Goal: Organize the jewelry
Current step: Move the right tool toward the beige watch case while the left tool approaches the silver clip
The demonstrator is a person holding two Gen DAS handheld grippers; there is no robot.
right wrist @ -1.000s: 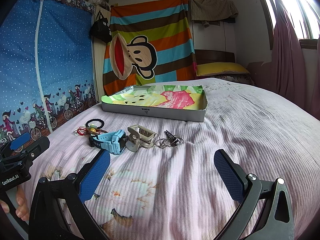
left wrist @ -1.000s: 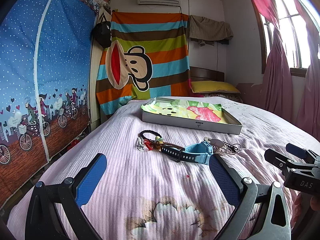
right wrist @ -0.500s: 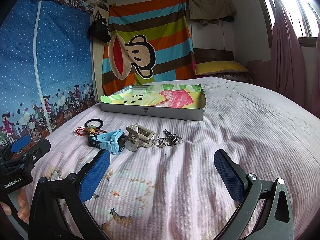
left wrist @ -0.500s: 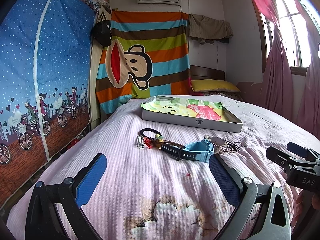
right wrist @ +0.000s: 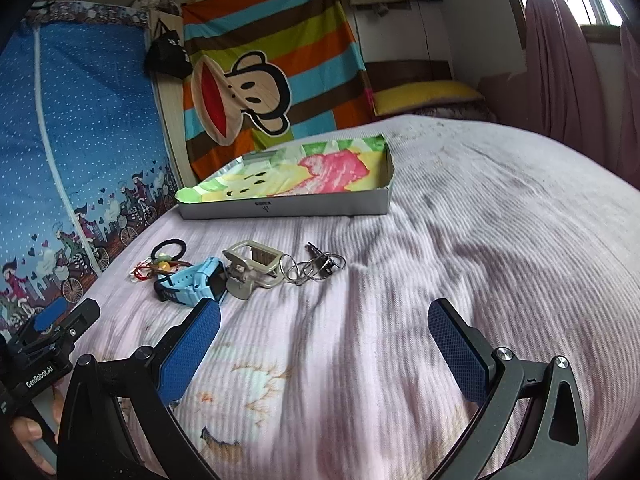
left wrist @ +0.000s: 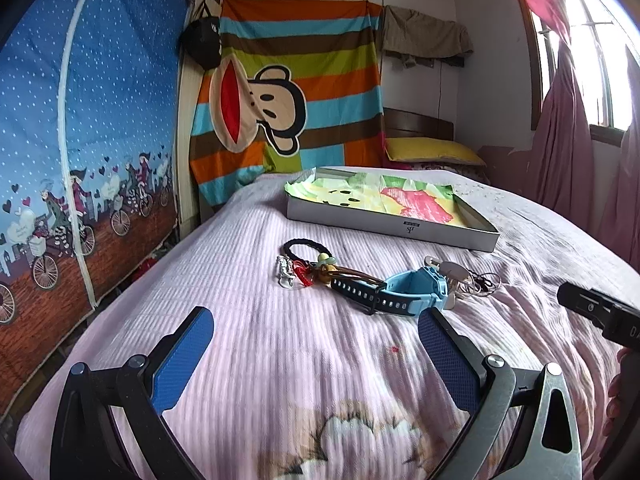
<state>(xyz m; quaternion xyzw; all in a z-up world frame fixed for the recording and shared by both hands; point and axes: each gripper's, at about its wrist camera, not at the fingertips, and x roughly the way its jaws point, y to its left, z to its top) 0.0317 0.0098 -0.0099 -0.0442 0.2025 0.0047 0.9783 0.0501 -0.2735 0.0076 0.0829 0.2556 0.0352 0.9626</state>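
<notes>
Two open, empty grippers, left (left wrist: 316,344) and right (right wrist: 324,334), edge closer as we approach the watch (left wrist: 404,290), box (left wrist: 394,229) still unfilled.

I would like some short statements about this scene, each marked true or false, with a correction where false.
1. Both tongs, left and right, are open and hold nothing. True.
2. The blue watch lies inside the box. False: it lies on the bed, in front of the box.
3. The black hair tie lies on the bed to the left of the watch. True.
4. The key rings lie to the left of the watch. False: they lie to its right.
5. The box holds several pieces of jewelry. False: only its colourful lining shows.
</notes>
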